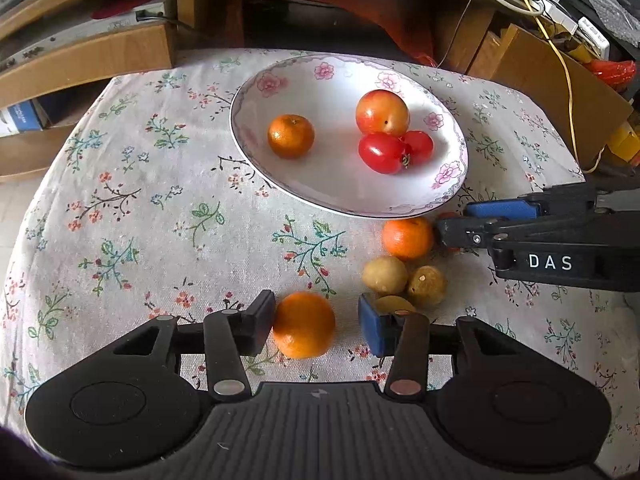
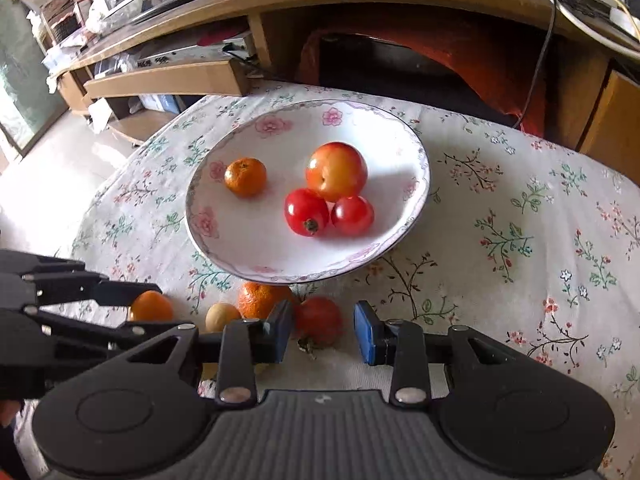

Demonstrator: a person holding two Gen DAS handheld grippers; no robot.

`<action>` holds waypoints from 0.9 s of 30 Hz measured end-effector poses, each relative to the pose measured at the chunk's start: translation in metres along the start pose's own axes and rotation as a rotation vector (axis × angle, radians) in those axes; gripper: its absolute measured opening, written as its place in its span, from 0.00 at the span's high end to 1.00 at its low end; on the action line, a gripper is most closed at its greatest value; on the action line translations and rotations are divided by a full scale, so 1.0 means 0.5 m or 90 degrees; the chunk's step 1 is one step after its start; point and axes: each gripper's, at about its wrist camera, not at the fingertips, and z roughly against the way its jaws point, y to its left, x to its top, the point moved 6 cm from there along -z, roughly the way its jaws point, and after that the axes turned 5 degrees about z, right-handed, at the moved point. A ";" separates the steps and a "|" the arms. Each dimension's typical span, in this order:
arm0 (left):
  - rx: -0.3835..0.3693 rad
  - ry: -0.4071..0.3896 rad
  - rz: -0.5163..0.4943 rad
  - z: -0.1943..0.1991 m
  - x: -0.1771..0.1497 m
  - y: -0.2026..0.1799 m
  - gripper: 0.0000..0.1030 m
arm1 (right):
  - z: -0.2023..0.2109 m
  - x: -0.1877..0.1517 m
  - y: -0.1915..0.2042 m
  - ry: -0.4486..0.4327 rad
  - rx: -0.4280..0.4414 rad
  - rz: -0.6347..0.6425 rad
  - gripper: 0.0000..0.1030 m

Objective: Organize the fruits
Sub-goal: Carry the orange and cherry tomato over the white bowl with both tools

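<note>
A white floral plate [image 1: 320,196] [image 2: 240,252] holds a small orange [image 1: 291,136] [image 2: 245,177], a peach [image 1: 382,113] [image 2: 336,171] and two tomatoes [image 1: 382,153] [image 2: 306,212]. My left gripper [image 1: 316,322] is open around an orange [image 1: 304,325] [image 2: 151,306] on the cloth; its left pad touches the fruit. My right gripper [image 2: 323,332] is open around a red tomato [image 2: 319,320] lying on the cloth. Another orange [image 1: 407,238] [image 2: 262,298] and three yellow-brown fruits [image 1: 385,275] [image 2: 222,316] lie between the two grippers.
The table wears a floral cloth [image 1: 160,220] [image 2: 520,240]. A wooden TV cabinet [image 1: 88,56] [image 2: 168,76] with cables [image 1: 560,60] stands behind it. The right gripper [image 1: 454,224] reaches in from the right in the left wrist view.
</note>
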 end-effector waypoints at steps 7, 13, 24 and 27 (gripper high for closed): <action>-0.001 0.005 0.002 0.001 -0.002 0.004 0.50 | 0.002 -0.013 -0.012 0.028 -0.025 0.013 0.68; -0.002 0.004 -0.001 0.002 -0.002 0.005 0.48 | -0.002 -0.003 0.005 0.022 -0.011 0.032 0.68; 0.020 0.000 -0.011 0.000 -0.004 -0.001 0.56 | -0.004 -0.011 0.005 0.009 -0.033 0.030 0.76; 0.015 0.003 0.006 0.003 -0.002 0.008 0.61 | 0.010 -0.014 0.013 0.004 -0.039 0.034 0.76</action>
